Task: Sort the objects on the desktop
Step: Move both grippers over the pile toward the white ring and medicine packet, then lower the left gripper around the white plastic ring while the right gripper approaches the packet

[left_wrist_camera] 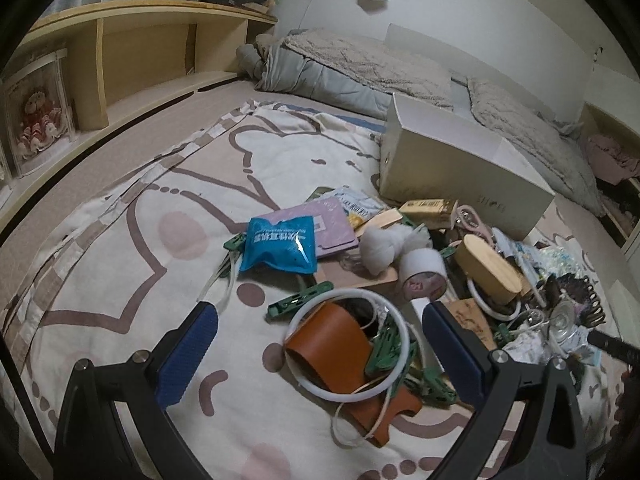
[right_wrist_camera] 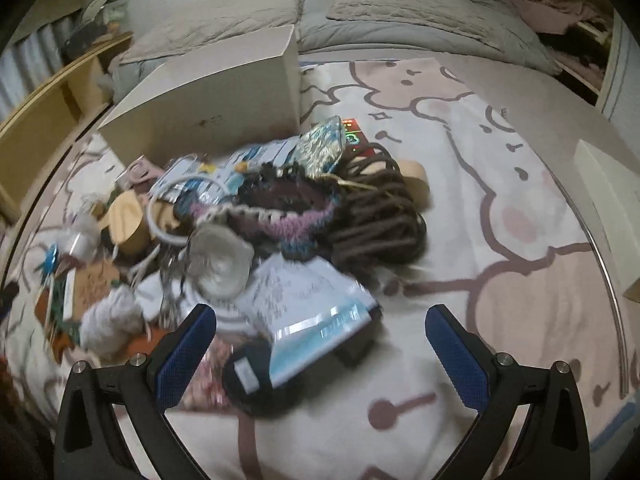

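Bedspread (left_wrist_camera: 120,248) patterned pink, clutter heaped, wooden shelf (left_wrist_camera: 132,40) beside.

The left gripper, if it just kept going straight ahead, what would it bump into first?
Probably the orange-brown leather sleeve ringed by a white plastic hoop, lying directly between the open left gripper fingers. Green plastic clips tangle beside it. Depth is hard to judge through this lens.

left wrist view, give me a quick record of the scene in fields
surface: patterned sheet on a bed
pile: mixed small items beside a white box
nearest item: brown leather piece under a white ring
other items: blue packet, tape roll, green clips
left gripper: open, empty
right gripper: open, empty
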The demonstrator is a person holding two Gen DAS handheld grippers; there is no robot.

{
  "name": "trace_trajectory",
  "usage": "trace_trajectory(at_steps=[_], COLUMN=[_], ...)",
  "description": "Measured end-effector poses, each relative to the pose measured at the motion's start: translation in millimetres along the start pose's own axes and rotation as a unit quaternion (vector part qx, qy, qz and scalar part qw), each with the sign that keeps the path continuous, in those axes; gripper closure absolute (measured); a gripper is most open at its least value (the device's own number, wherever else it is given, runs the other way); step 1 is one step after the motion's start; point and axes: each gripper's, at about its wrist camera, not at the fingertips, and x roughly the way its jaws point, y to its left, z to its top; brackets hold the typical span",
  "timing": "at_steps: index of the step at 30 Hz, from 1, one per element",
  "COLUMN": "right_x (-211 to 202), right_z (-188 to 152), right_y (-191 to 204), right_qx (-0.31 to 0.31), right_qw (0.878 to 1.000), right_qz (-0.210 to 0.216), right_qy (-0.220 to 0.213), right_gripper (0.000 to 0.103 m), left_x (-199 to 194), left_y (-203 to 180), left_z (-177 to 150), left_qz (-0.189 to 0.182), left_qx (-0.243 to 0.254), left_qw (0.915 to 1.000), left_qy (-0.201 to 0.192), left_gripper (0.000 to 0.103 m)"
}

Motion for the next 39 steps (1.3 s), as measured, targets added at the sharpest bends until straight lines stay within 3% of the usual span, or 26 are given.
trace_trajectory(at_steps=[7,15,18,26,35,39], right_x=[32,35,33,23,16,10], right_z=[-1,-12,-18,-23,-27,-25], right_y=[-7,-42,-48,-59,-75,-75], right_qx=[0.030,0.073,0.057,0.051,0.092,0.102], right_qw=[0.999,0.996,0.994,0.992,0.991,0.992], right_qz=[-0.016,-0.049,-0.083,-0.109,-0.091,-0.079], right_qy=[0.023,0.030,0.029,0.031,0.020,0.007], right_gripper=[0.000,0.000,0.000,0.000,0.000,0.000], left_x=[15,29,31,41,44,44], left_y=[-6,-14,-15,-11,-20,-20], left_z=[-9,-12,-11,-14,-17,-17], left_qz=[-0.003,-0.009,-0.007,0.002,-0.009,-0.004], left_qx=[0.015,0.016,0.012,-0.005,-0.006,-0.006], left_qw=[0.9997,0.9989,0.9988,0.9978,0.9964,0.9965], left_qy=[0.020,0.042,0.046,0.066,0.084,0.084], left_gripper=[0.000,0.000,0.000,0.000,0.000,0.007])
